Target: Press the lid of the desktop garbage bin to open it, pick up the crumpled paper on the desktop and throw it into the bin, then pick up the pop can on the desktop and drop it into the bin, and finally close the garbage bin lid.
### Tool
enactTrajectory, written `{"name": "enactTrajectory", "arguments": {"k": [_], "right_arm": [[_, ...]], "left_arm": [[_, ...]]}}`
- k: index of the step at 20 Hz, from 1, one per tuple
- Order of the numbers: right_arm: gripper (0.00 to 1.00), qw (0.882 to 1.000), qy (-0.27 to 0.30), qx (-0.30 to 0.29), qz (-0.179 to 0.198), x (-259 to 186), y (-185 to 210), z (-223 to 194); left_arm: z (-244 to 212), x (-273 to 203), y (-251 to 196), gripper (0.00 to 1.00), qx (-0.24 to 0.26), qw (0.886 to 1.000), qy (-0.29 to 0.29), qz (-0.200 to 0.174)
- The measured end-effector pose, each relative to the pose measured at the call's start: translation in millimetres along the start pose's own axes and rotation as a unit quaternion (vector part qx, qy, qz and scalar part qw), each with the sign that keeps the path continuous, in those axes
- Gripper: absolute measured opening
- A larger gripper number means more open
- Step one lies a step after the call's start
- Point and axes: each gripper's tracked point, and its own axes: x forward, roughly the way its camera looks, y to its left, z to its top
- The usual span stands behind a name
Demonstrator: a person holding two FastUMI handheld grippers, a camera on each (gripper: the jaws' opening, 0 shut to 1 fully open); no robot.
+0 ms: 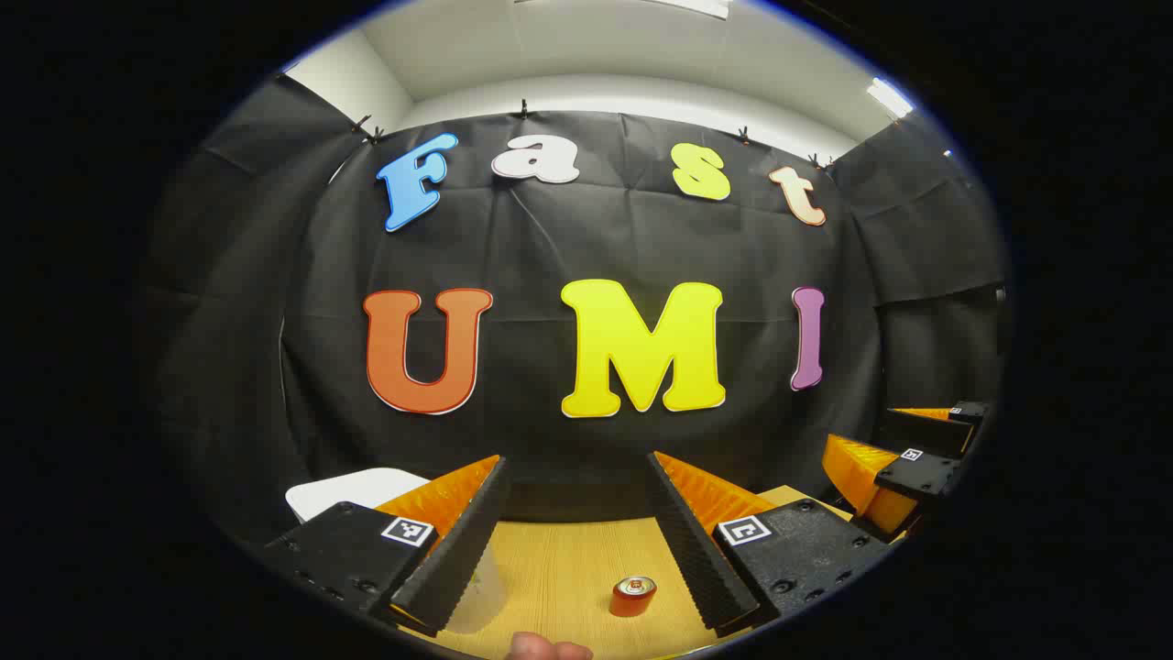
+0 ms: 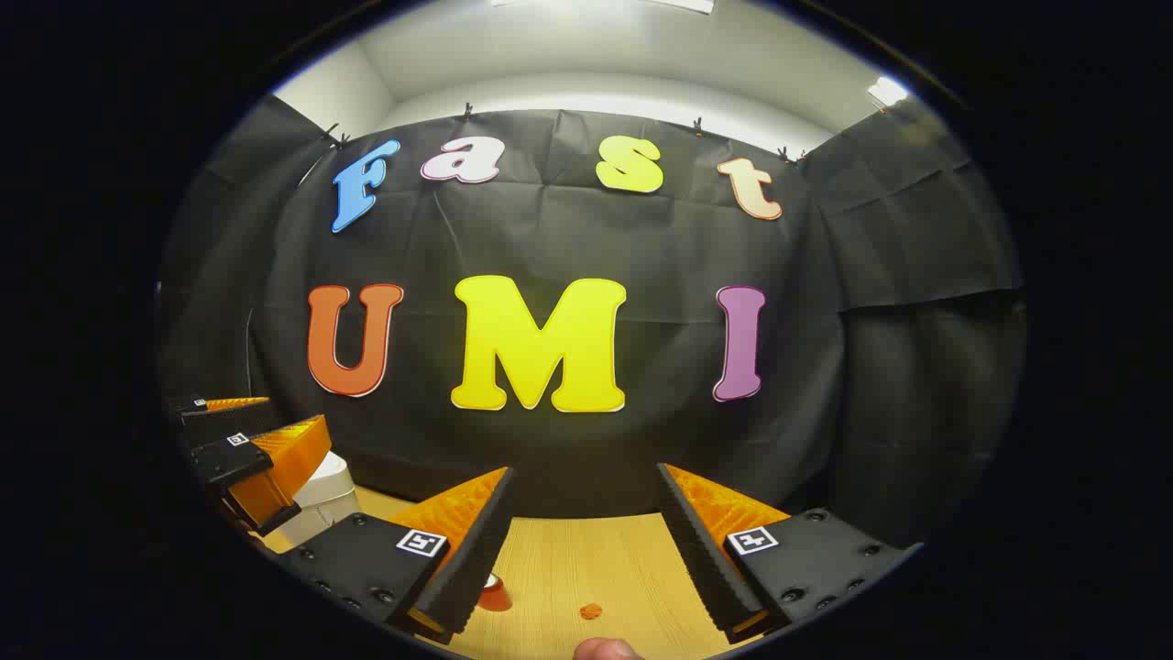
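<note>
In the left gripper view my left gripper [image 1: 577, 458] is open above the wooden table [image 1: 568, 559], with nothing between its fingers. A small orange-red pop can [image 1: 632, 596] stands upright on the table below the gap, nearer the right finger. The white garbage bin [image 1: 353, 490] sits at the left, its lid down and its body partly behind the left finger. In the right gripper view my right gripper [image 2: 585, 469] is also open and holds nothing. The pop can [image 2: 496, 596] peeks out from behind its left finger. The white bin [image 2: 321, 500] stands farther left.
The right gripper [image 1: 893, 445] hangs at the right edge of the left gripper view, and the left gripper [image 2: 266, 426] at the left edge of the right gripper view, beside the bin. A small orange spot [image 2: 591, 610] lies on the table. The booth's black cloth wall stands close behind.
</note>
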Motion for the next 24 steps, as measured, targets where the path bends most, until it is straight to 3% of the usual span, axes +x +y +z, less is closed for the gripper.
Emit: {"name": "enactTrajectory", "arguments": {"k": [14, 24], "right_arm": [[0.95, 1.0, -0.003, 0.0, -0.023, 3, -29, -1], [0.95, 1.0, -0.006, -0.002, -0.008, 15, -25, 0]], "left_arm": [[-4, 7, -23, 0.96, 0.001, 1.0, 0.006, -0.02], [-6, 13, -22, 0.97, 0.001, 1.0, 0.008, -0.007]]}}
